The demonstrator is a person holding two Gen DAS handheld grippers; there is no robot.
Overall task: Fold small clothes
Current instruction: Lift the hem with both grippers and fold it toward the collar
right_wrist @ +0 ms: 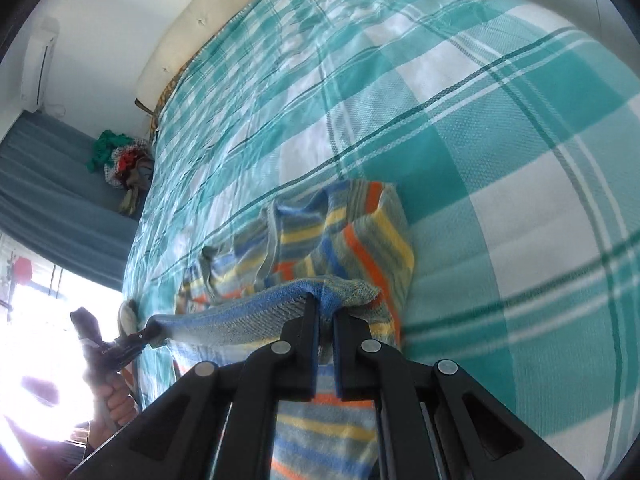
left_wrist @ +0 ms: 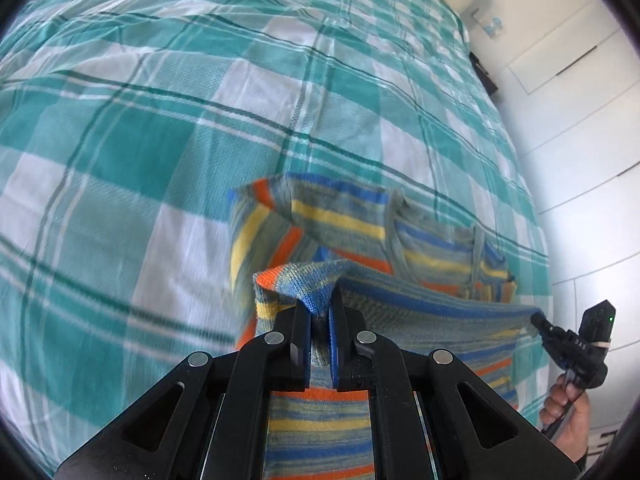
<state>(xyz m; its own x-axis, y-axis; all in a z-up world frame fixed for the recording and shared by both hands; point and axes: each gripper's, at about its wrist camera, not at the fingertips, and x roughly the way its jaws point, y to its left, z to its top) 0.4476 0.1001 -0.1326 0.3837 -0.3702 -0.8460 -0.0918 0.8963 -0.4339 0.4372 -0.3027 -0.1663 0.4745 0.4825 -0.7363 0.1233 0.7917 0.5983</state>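
So you've got the striped knit top (left_wrist: 340, 220) pinched in both claws right now. Your left claw (left_wrist: 320, 312) is clamped down on a bunched bit of the blue-and-orange hem edge, fabric squeezed tight between the two black fingers (left_wrist: 298, 320). Your right claw (right_wrist: 326, 308) has the same deal going on the other end of that edge, pads closed on a fold of blue knit. Between the two, the hem runs as a taut band, lifted off the bed.

The rest of the top lies crumpled on the bed's teal-and-white plaid cover (left_wrist: 160, 120), just past the raised edge, with the grey-trimmed neckline and shoulder straps showing. Part of the garment also hangs down under each claw toward you.

In the left wrist view you can see your right hand (left_wrist: 568, 408) wrapped around its handle off to the right, by the white cupboard doors (left_wrist: 580, 80). In the right wrist view there's a cream pillow (right_wrist: 224, 12) at the head of the bed and a heap of other clothes (right_wrist: 120, 160) beside the bed's far edge.
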